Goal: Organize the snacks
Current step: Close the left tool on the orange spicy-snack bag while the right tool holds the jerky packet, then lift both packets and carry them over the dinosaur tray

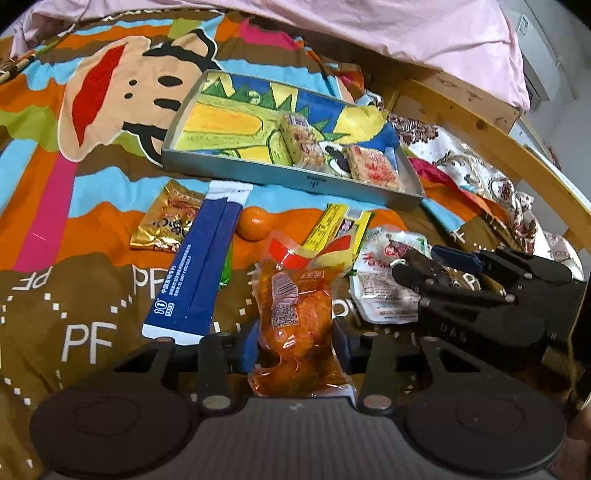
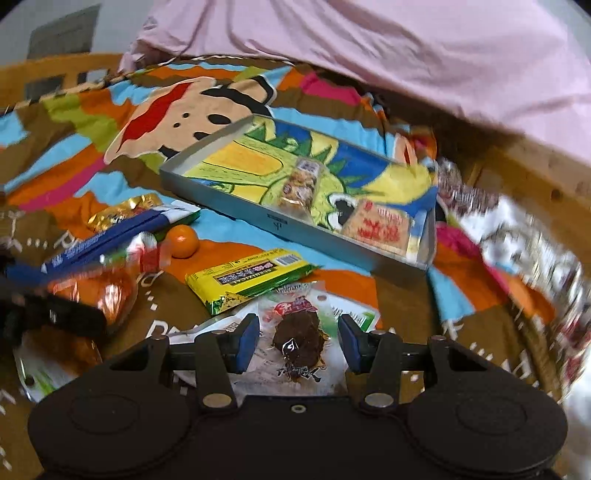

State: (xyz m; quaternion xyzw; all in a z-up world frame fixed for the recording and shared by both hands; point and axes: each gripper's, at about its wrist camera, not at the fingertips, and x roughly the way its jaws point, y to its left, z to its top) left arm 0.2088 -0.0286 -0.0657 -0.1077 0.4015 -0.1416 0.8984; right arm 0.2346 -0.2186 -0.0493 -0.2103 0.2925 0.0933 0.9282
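The snacks lie on a bed covered by a bright cartoon-print blanket [image 1: 92, 229], with a pink sheet [image 1: 369, 33] bunched along the far side and a wooden bed frame [image 1: 480, 122] curving down the right.

A shallow grey tray [image 1: 295, 181] sits at mid-distance, its long near wall facing the tools. Two wrapped bars rest at its right end: a pale one [image 1: 301, 138] and a red-printed one [image 1: 375, 168], the latter close against the right wall. The tray's left half is bare.

Between the tray's near wall and the tools lies a loose row: a gold packet [image 1: 166, 221] at far left, a long blue box [image 1: 201, 269] overlapping its right edge, a small orange [image 1: 255, 223] just right of the box, then a yellow-green bar [image 2: 247, 280].

The left tool [image 1: 295, 343] is partly closed around an orange vacuum-sealed pouch [image 1: 295, 317]; the blue pads flank it closely and seem to grip its sides. The right tool [image 2: 295, 343] stands half open over a white packet with dark meat [image 2: 295, 328], its pads clear of the dark middle on both sides. In the left wrist view, this right tool lies just to the right, leaving little room between the two. The right wrist view is blurred at its edges.
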